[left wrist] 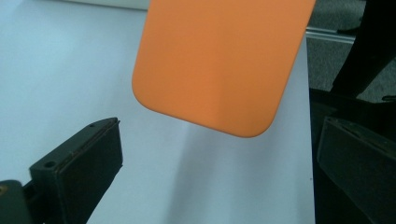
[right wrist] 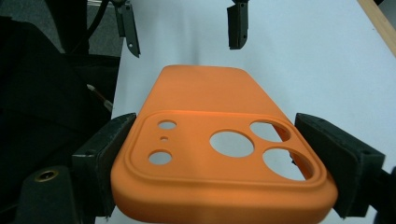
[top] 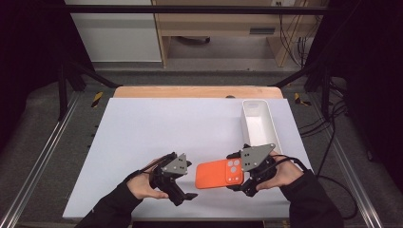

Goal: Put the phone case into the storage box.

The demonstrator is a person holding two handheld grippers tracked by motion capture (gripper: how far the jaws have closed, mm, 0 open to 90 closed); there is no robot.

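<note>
An orange phone case (top: pixel 216 175) with several camera cut-outs is held just above the white table sheet (top: pixel 152 128), near its front edge. My right gripper (top: pixel 235 172) is shut on the case's camera end; in the right gripper view both pads (right wrist: pixel 105 154) press on the sides of the case (right wrist: pixel 210 107). My left gripper (top: pixel 190 179) stands open to the left of the case's plain end. In the left gripper view the case (left wrist: pixel 219 65) hangs ahead of the open left gripper (left wrist: pixel 219 154) without touching its jaws. The left gripper (right wrist: pixel 183 30) also shows beyond the case in the right gripper view.
A long white bin (top: pixel 249 124) stands at the table's right side, just behind my right hand. A wooden table edge (top: pixel 190 91) runs along the back, and black cables (top: pixel 328 156) trail off to the right.
</note>
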